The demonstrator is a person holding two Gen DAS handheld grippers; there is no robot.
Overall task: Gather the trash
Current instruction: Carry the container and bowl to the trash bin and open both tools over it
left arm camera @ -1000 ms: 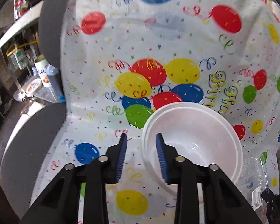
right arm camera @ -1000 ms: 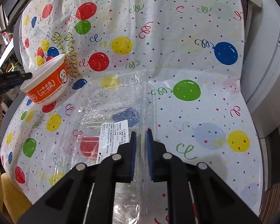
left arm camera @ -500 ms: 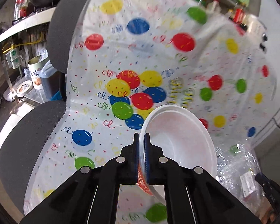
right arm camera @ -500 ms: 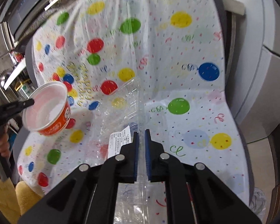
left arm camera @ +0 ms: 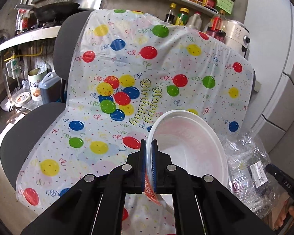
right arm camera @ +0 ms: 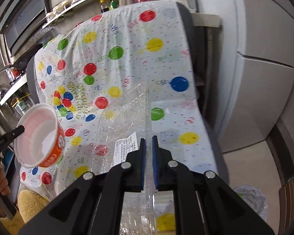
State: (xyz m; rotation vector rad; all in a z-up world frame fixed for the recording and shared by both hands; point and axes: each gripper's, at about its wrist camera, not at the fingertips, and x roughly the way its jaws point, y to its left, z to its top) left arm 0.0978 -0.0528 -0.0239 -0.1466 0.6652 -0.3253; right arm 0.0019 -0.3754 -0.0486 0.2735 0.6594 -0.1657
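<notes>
My left gripper (left arm camera: 149, 166) is shut on the rim of an empty white bowl with an orange printed outside (left arm camera: 188, 148) and holds it above the table. The bowl also shows in the right wrist view (right arm camera: 39, 135). My right gripper (right arm camera: 149, 160) is shut on the edge of a clear plastic food container (right arm camera: 127, 117) with a white label, lifted off the table. The container shows in the left wrist view (left arm camera: 249, 166) at the right. Both are held over the table with the balloon-print birthday cloth (right arm camera: 127, 45).
A bin lined with a pale plastic bag (right arm camera: 252, 199) stands on the floor at the lower right. A white fridge (right arm camera: 264, 58) stands to the right of the table. Shelves with bottles (left arm camera: 186, 15) and a wok (left arm camera: 54, 9) lie behind it.
My left gripper closed on the bowl's rim and lifted it off the table. My right gripper rose with the clear container. Both cameras pulled back and up from the table.
</notes>
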